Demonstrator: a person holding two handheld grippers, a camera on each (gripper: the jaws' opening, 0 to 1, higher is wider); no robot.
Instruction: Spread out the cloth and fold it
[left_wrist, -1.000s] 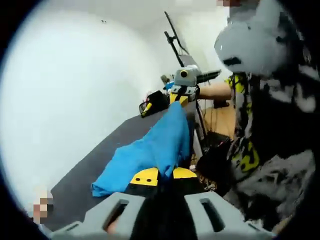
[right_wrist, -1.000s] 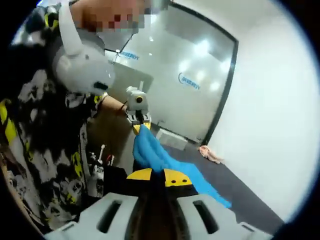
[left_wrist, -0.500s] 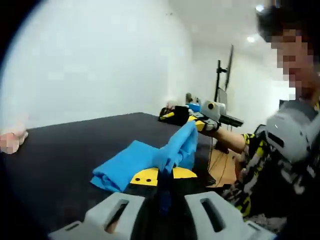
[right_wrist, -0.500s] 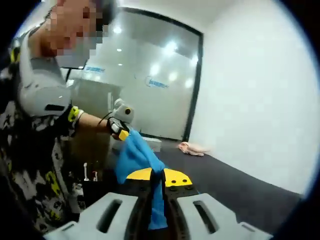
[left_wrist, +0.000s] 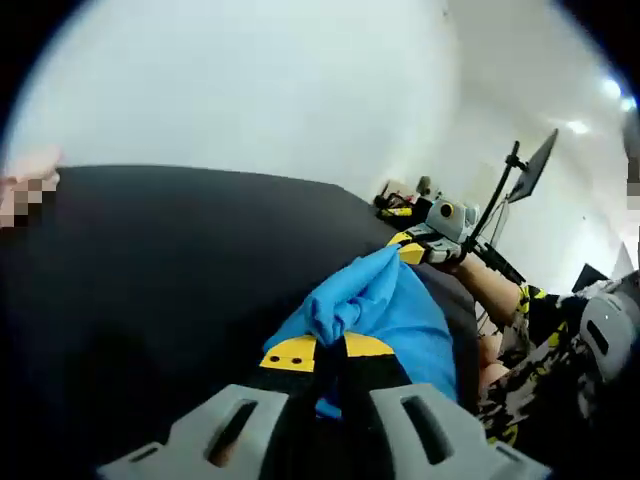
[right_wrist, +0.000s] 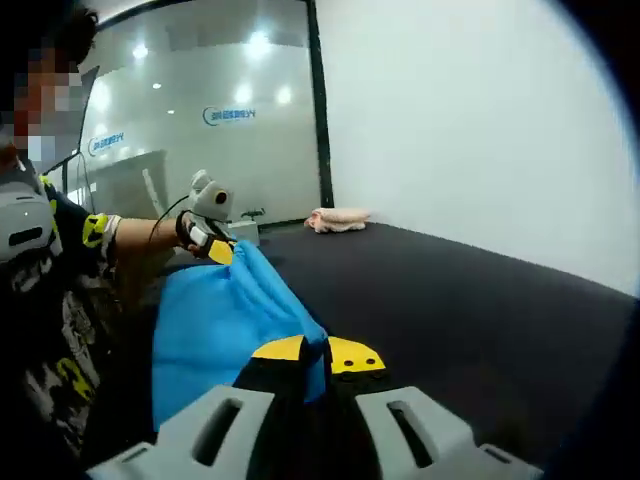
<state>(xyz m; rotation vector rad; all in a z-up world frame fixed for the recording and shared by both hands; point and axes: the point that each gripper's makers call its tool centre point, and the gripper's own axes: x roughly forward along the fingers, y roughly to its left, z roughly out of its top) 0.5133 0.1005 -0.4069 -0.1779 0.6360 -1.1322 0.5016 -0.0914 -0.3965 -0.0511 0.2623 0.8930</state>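
Observation:
A bright blue cloth (left_wrist: 385, 310) hangs stretched between my two grippers above a black table (left_wrist: 150, 270). My left gripper (left_wrist: 328, 352) is shut on one edge of it, yellow tips pinched on the fabric. The right gripper (left_wrist: 412, 250) comes in from the right in the left gripper view, clamped on the far end. In the right gripper view my right gripper (right_wrist: 316, 352) is shut on the blue cloth (right_wrist: 215, 320), and the left gripper (right_wrist: 218, 250) holds the other end, carried by a person's hand. The cloth sags in folds between them.
A pink cloth (right_wrist: 338, 219) lies at the far edge of the black table (right_wrist: 480, 310). A monitor on an arm (left_wrist: 530, 175) and small yellow-black items (left_wrist: 398, 205) stand beyond the table. The person's patterned sleeve (left_wrist: 545, 370) is close on the right. A glass wall (right_wrist: 220, 130) stands behind.
Both views have swung toward the table top. The cloth, still held at both ends, now hangs lower and nearer the table surface, spread wider between the grippers.

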